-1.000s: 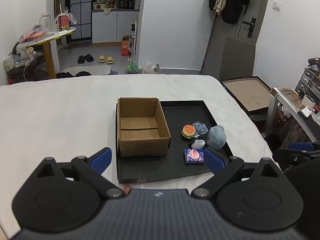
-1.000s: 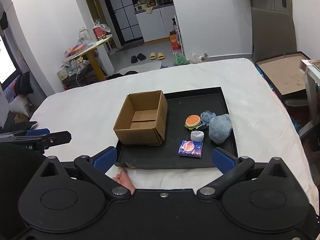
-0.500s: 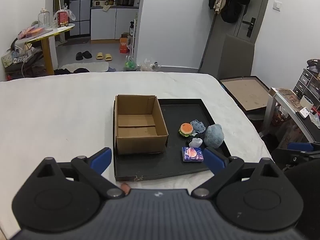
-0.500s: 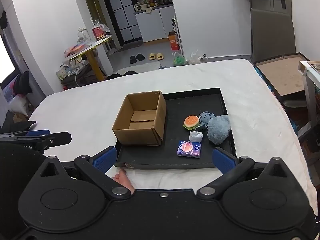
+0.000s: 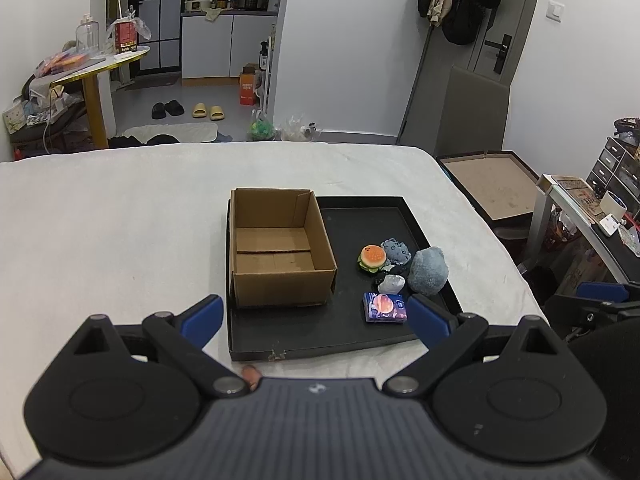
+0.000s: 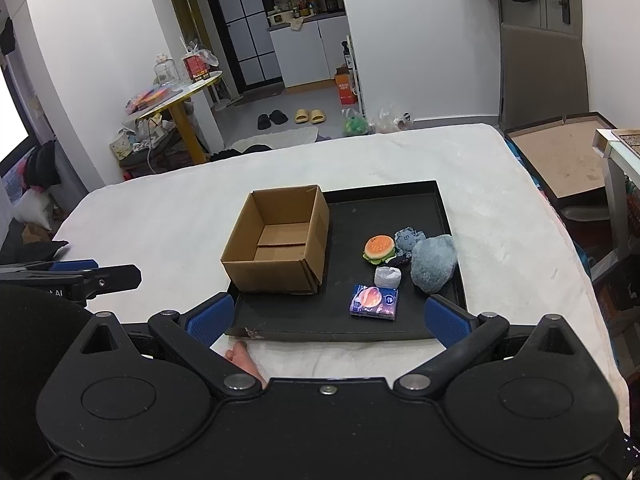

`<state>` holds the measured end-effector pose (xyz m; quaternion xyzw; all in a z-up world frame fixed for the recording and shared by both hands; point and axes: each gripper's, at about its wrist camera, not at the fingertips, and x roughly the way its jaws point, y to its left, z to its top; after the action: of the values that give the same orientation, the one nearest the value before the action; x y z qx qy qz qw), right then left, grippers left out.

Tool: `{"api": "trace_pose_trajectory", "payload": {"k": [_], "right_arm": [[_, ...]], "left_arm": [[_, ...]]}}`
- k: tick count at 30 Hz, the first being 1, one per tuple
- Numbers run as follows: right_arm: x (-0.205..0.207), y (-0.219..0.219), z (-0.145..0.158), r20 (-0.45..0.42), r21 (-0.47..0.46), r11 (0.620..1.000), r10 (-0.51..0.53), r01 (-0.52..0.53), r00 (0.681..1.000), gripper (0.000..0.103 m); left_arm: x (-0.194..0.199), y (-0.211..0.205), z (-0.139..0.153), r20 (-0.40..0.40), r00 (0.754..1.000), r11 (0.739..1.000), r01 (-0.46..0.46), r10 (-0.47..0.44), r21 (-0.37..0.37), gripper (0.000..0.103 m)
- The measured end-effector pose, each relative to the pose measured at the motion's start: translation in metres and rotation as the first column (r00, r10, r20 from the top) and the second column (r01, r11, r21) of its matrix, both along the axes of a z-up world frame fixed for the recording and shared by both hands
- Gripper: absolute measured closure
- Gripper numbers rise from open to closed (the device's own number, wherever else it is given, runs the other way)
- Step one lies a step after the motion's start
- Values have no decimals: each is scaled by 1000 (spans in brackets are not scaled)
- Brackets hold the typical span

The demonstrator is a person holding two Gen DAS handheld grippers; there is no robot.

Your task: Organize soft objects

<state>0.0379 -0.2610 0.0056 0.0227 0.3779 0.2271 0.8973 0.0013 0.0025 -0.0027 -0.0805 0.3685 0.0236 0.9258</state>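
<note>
Both tongs, left [image 5: 314,320] and right [image 6: 326,320], hang released before the black tray [image 6: 400,210] on the bed [image 6: 160,216]. Soft toys [image 6: 433,263] cluster at the box's [image 6: 276,240] three o'clock.

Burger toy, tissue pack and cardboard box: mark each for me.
burger toy [image 6: 379,246], right wrist view, on its orange bun top.
tissue pack [image 6: 374,299], right wrist view, middle of its printed face.
cardboard box [image 5: 280,251], left wrist view, on its inner floor.

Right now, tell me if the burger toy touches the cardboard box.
Apart. The right wrist view shows bare black tray between the burger toy and the cardboard box; the left wrist view shows that gap too.
</note>
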Motion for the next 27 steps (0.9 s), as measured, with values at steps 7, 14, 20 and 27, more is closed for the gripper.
{"api": "trace_pose_trajectory", "payload": {"k": [7, 14, 20, 27], "right_arm": [[0, 0, 1, -1, -3, 1000, -3, 3, 1000, 0], [-1, 1, 3, 4, -8, 1000, -10, 10, 1000, 0], [-1, 0, 3, 7, -8, 1000, -11, 11, 1000, 0], [-1, -1, 3, 9, -13, 1000, -21, 21, 1000, 0]], "left_arm": [[0, 0, 0, 0, 1000, 1000, 0, 0, 0, 6], [1, 0, -1, -1, 1000, 1000, 2, -2, 0, 6], [1, 0, -1, -1, 1000, 1000, 1, -1, 0, 6], [4, -3, -1, -4, 1000, 1000, 4, -4, -7, 6]]}}
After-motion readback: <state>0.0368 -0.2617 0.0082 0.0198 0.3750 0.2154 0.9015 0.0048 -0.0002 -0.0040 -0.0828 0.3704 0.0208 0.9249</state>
